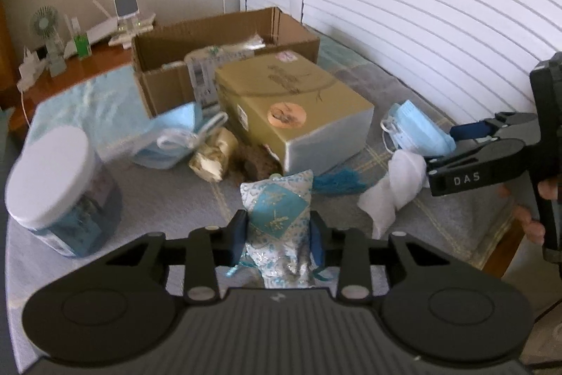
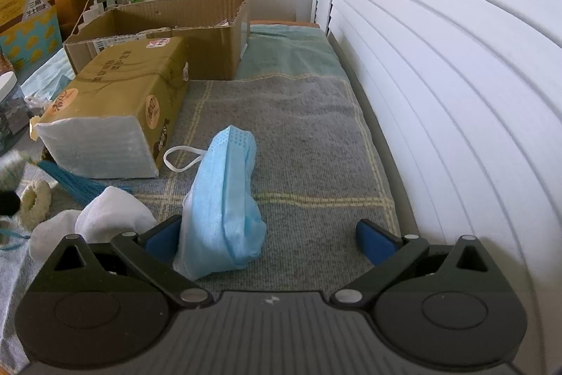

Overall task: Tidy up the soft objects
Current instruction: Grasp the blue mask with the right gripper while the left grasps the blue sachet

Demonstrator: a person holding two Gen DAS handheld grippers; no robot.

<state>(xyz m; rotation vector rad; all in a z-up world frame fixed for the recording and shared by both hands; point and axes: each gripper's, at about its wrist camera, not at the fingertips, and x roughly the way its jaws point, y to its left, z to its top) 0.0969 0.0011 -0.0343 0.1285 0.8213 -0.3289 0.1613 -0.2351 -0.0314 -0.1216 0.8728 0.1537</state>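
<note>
A gold tissue box (image 1: 295, 108) lies straight ahead of the left fingers, with an open cardboard carton (image 1: 224, 58) behind it. A white-lidded jar (image 1: 59, 185) stands off to their left. Beyond the right fingers, white louvred shutters (image 2: 456, 76) line the right side (brightly lit).

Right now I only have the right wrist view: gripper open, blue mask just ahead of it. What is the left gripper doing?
Observer: The left gripper is shut on a blue-and-silver sachet.
Operator: Anything on the far side of the gold box?
Observer: A second blue mask lies against the gold box, with a crumpled beige wad beside it.
Operator: Cardboard box empty?
Observer: No, the cardboard box holds some pale packets; I cannot tell what they are.
</note>
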